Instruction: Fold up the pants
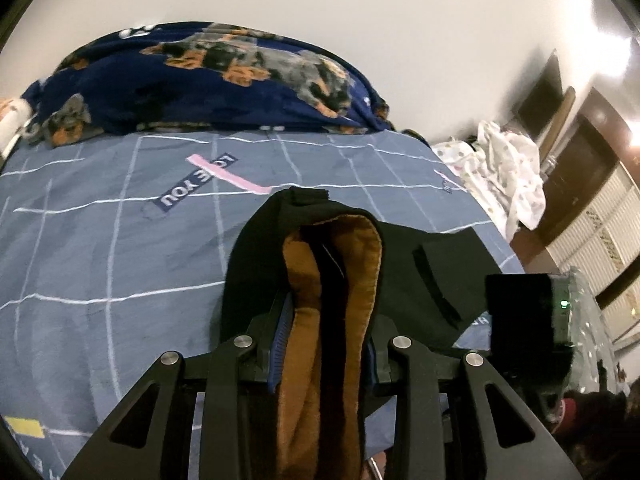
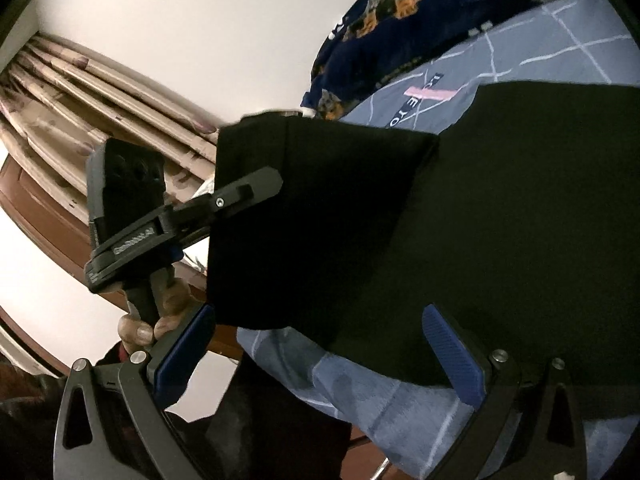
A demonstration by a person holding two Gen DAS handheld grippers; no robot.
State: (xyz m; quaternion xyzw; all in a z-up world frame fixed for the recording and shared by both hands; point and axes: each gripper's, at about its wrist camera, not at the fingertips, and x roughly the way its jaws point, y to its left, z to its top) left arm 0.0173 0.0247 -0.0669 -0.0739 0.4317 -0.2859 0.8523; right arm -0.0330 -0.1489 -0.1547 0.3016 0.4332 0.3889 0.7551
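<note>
Pants (image 1: pixel 404 276): black, brown fleece lining showing at bunched, raised end; folded panel hanging lifted, the rest spread flat on blue checked bed (image 1: pixel 120 240).

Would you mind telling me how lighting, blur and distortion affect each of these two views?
Left wrist view: fisheye bends the grid lines of the blue checked bedsheet; the bright lamp glare at far right blows out. Right wrist view: the black fleece-lined pants are so dark that folds vanish; the beige pleated curtain looks soft and slightly smeared.
</note>
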